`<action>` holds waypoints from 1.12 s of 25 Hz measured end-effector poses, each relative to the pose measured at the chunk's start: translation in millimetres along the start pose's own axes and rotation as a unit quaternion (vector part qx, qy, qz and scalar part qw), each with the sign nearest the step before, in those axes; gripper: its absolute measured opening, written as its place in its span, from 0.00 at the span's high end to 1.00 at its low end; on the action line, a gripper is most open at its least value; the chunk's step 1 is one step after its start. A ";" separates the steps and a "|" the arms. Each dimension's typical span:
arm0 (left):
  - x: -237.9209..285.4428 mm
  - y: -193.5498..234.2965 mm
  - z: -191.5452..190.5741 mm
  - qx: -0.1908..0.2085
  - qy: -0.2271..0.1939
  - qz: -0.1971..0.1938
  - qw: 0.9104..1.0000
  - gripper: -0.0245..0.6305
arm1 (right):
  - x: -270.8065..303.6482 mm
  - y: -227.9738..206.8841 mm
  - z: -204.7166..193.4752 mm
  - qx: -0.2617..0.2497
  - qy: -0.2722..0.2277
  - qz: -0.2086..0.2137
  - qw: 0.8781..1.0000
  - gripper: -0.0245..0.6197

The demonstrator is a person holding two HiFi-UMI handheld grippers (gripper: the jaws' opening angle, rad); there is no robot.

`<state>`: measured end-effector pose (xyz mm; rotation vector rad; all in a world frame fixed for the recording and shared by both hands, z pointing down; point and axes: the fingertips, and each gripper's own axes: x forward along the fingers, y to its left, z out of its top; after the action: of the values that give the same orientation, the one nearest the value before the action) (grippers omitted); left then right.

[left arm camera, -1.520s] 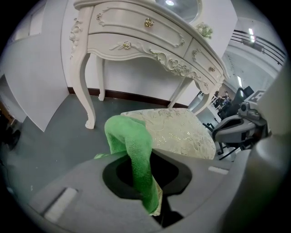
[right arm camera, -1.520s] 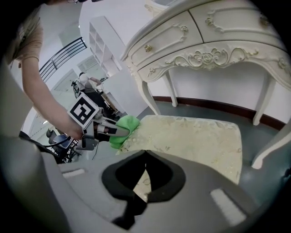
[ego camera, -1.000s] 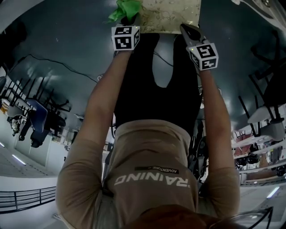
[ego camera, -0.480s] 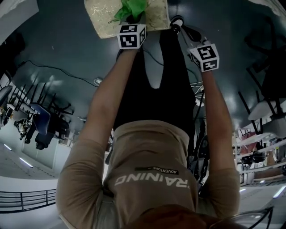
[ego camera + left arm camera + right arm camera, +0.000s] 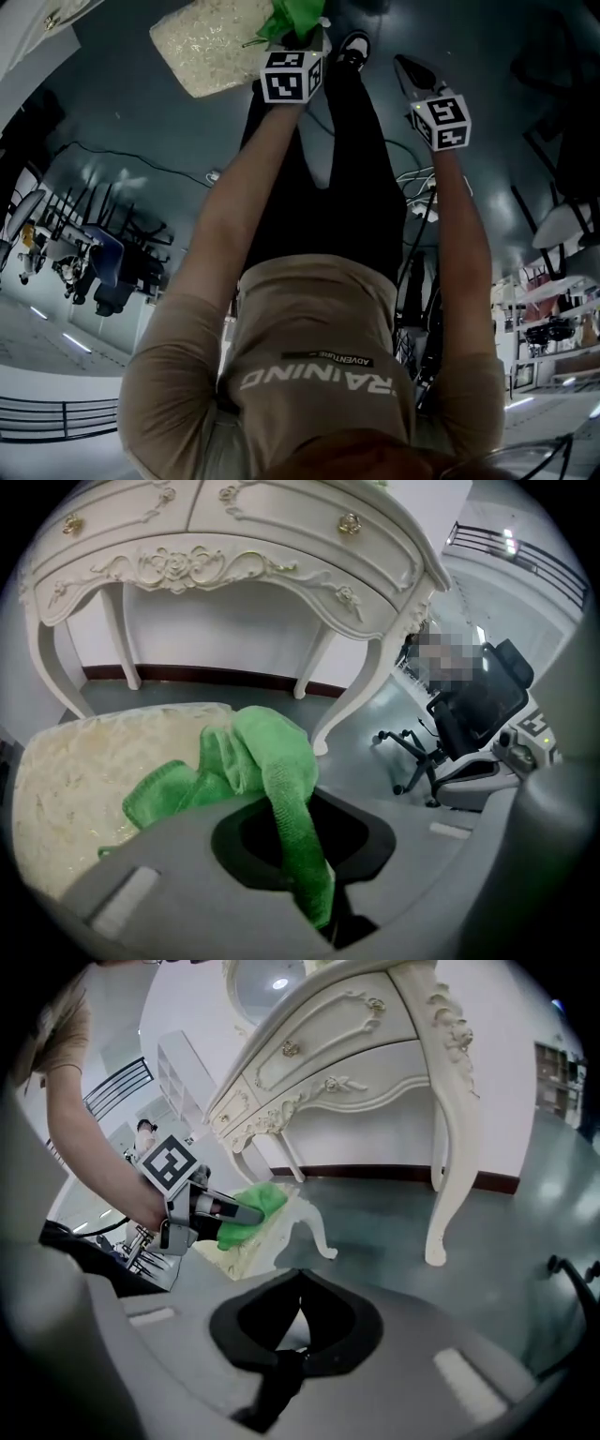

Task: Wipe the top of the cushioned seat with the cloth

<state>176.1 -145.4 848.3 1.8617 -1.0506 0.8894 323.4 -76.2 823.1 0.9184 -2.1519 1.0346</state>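
— Where's the cloth?
— My left hand-held gripper (image 5: pixel 251 1215) is clamped on the green cloth (image 5: pixel 272 761), which is bunched on the cream cushioned seat (image 5: pixel 84 761) near its edge.
— And your right?
— My right hand-held gripper (image 5: pixel 300 1321) has its jaws together on nothing. It hangs over the grey floor (image 5: pixel 394 1213), apart from the seat, facing the white dressing table (image 5: pixel 375 1035).

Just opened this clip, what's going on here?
A person is working with two handheld grippers. The left gripper is shut on a crumpled green microfibre cloth, which lies on the cream patterned cushioned seat near one edge. The right gripper is shut and empty, held off to the side above the grey floor.
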 end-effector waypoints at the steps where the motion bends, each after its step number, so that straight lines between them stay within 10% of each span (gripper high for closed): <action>1: 3.4 -9.5 0.7 0.006 0.001 -0.005 1.000 0.89 | -0.9 -2.2 -1.6 0.001 -0.001 0.002 1.000 0.96; 13: -11.9 -21.8 -1.1 0.033 -0.012 -0.029 0.999 0.89 | 22.4 22.0 17.2 -0.010 -0.023 0.022 0.999 0.96; 20: -50.3 -60.7 -10.2 -0.035 -0.065 -0.188 0.979 0.89 | 31.1 55.4 10.6 -0.017 -0.020 0.009 1.000 0.96; 28: -129.7 -22.2 -52.2 -0.019 -0.116 -0.199 0.973 0.89 | 35.8 141.9 -20.2 -0.029 -0.015 -0.011 0.999 0.96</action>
<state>133.5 -49.2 753.6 2.0807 -0.7773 0.4236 195.8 -5.7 799.6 0.9348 -2.1801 0.9474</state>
